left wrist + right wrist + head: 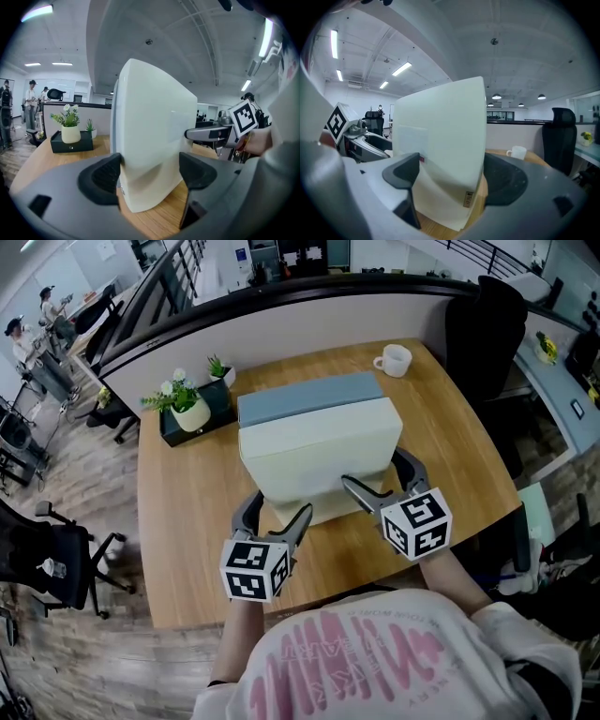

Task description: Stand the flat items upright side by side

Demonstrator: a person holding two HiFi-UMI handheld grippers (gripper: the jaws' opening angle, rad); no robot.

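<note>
A wide cream flat case [319,451] stands upright on its long edge on the wooden desk [187,512], and a blue-grey flat case [309,395] stands right behind it, face to face. My left gripper [274,514] holds the cream case's near left bottom corner. In the left gripper view both pads of that gripper [150,173] press on the cream case [150,131]. My right gripper [380,474] holds the near right bottom corner. In the right gripper view the jaws of that gripper [450,176] stand wide, with the cream case [440,140] between them, touching both pads.
A black tray with a flowering plant in a cream pot [192,411] and a small green plant [218,367] sits at the desk's back left. A white cup [394,359] stands back right. A black chair [487,324] and a curved partition [309,310] border the far side.
</note>
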